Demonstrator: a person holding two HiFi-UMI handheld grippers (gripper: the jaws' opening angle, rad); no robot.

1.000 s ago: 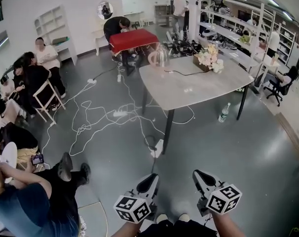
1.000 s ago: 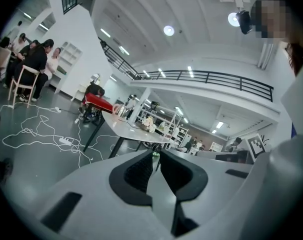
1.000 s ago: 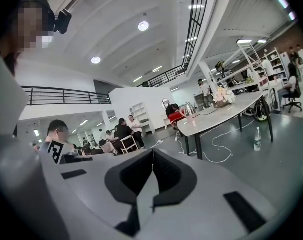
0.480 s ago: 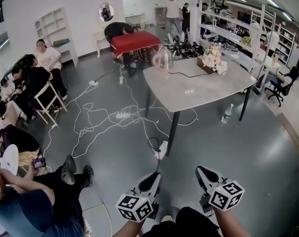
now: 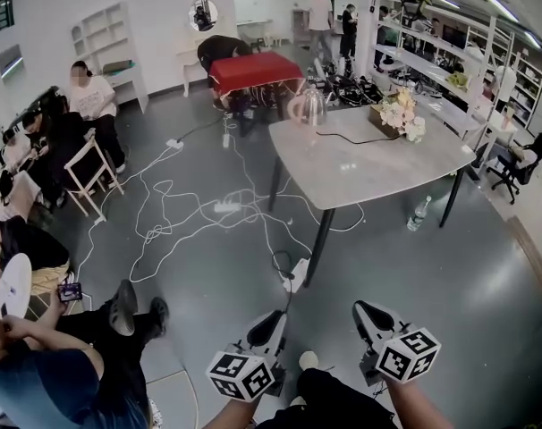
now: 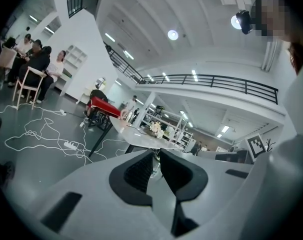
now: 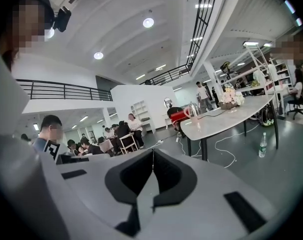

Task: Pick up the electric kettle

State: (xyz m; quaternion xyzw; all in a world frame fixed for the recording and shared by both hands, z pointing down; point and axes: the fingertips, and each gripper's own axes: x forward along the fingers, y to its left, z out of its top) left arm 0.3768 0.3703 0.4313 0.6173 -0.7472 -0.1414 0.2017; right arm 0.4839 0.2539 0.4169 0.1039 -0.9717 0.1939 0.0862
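The electric kettle (image 5: 309,107), clear glass with a pale handle, stands at the far left corner of a grey table (image 5: 369,164) in the head view; a black cord runs from it across the tabletop. It also shows small in the left gripper view, kettle (image 6: 124,115), and in the right gripper view, kettle (image 7: 192,110). My left gripper (image 5: 276,315) and right gripper (image 5: 359,309) hang low in the head view, well short of the table, both shut with nothing between the jaws. The left gripper (image 6: 156,153) and right gripper (image 7: 152,151) point toward the table.
White cables and power strips (image 5: 219,206) sprawl over the grey floor between me and the table. A flower box (image 5: 397,117) sits on the table's far side. A water bottle (image 5: 418,213) stands by a table leg. People sit at the left; a person lies near my feet (image 5: 74,365).
The table and kettle sit a little lower and nearer in the head view than a second ago. Both grippers keep their place at the bottom of the view, still shut.
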